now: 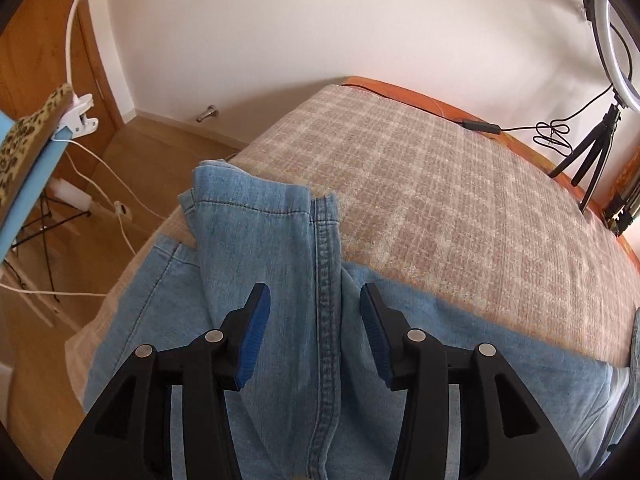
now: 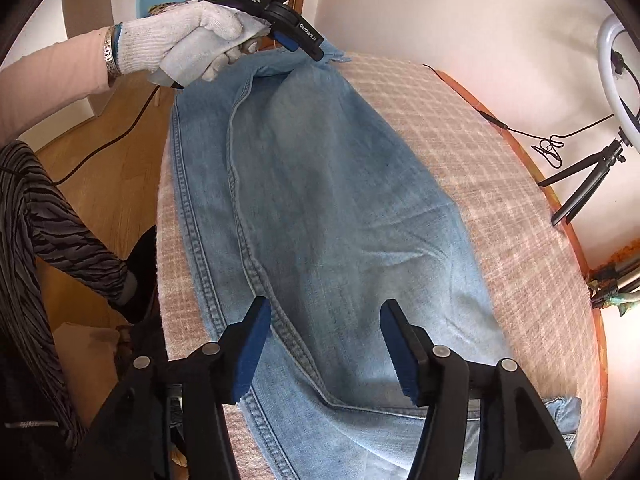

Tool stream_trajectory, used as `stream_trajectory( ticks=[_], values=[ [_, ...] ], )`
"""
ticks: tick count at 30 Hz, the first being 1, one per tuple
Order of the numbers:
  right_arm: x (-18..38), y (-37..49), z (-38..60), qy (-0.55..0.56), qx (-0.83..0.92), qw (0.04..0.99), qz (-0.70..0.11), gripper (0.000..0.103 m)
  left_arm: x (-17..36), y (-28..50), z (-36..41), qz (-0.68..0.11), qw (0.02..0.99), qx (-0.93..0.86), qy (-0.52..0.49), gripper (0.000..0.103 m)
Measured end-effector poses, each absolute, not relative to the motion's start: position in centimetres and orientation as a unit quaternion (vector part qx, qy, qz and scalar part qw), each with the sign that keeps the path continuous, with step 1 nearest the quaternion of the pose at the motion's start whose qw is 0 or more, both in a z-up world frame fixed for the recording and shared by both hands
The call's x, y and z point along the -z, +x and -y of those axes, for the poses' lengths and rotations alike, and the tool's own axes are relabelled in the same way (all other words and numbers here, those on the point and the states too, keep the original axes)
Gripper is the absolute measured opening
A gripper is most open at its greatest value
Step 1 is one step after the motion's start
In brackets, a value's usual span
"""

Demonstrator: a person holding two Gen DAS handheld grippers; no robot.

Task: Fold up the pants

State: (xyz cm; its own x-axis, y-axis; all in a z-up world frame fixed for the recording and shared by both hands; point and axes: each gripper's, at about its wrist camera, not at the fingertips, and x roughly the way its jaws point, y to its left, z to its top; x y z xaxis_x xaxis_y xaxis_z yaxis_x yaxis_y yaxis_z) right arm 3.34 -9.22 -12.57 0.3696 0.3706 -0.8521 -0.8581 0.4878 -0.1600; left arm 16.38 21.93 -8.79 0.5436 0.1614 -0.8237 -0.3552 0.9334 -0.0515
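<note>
R gripper point(image 2: 325, 316): jaws apart, blue pads clear of the cloth, nothing held; it hangs over the pants point(image 2: 320, 208), light blue denim laid lengthwise on the plaid blanket point(image 2: 500, 184) of the table. Directly under and between its fingers runs a thick double-stitched seam, w/ a cross fold of denim just below the pads. To the gripper's left the denim's long edge sits close to the table edge, only a thin strip of blanket showing, then a drop to wood floor point(image 2: 100, 168) and the person's striped sleeve point(image 2: 60, 232). To its right there's a wide bare band of blanket out to the orange table rim point(image 2: 576, 240): plenty of free room that side. Ahead, the denim narrows toward the far end, where the gloved left hand point(image 2: 192, 44) carries the L gripper point(image 1: 314, 308). In the L wrist view that gripper's jaws are also apart, pads not pressing anything, the leg seam running up the gap between them, nothing gripped. Just beyond its tips the hem ends point(image 1: 256, 192) lie slightly bunched, near the left corner of the table. Right of it and further on: open blanket. Farthest out, by the wall: a black cable point(image 1: 480, 126), tripod point(image 1: 592, 152) and ring light point(image 1: 616, 40).
</note>
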Motion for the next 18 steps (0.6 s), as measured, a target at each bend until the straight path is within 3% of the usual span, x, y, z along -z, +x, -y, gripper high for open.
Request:
stream_trajectory(
  ticks=[4, 9, 11, 13, 15, 16, 18],
  values=[
    [12.0, 7.7, 7.9, -0.268, -0.378, 0.790, -0.402, 0.079, 10.1, 18.8, -22.8, -0.477, 0.857, -0.159, -0.115, 0.051],
    [12.4, 13.1, 6.3, -0.216, -0.364, 0.801, -0.423, 0.079, 12.1, 19.5, -22.5, -0.487, 0.853, -0.171, -0.080, 0.050],
    [13.1, 14.7, 5.4, -0.212, -0.364, 0.797, -0.434, 0.080, 12.1, 19.1, -23.2, -0.476, 0.858, -0.169, -0.099, 0.040],
    [14.0, 16.1, 4.7, -0.203, -0.363, 0.791, -0.448, 0.080, 11.7, 18.4, -24.4, -0.466, 0.859, -0.164, -0.134, 0.015],
    [14.7, 17.3, 4.3, -0.188, -0.367, 0.785, -0.463, 0.079, 11.1, 17.5, -25.8, -0.453, 0.861, -0.150, -0.176, 0.011],
    [15.1, 17.7, 4.1, -0.181, -0.372, 0.780, -0.469, 0.074, 10.6, 16.9, -26.3, -0.445, 0.864, -0.148, -0.185, 0.011],
    [15.5, 18.0, 3.7, -0.174, -0.380, 0.772, -0.478, 0.048, 9.3, 15.2, -27.0, -0.428, 0.871, -0.147, -0.190, 0.009]
  ],
)
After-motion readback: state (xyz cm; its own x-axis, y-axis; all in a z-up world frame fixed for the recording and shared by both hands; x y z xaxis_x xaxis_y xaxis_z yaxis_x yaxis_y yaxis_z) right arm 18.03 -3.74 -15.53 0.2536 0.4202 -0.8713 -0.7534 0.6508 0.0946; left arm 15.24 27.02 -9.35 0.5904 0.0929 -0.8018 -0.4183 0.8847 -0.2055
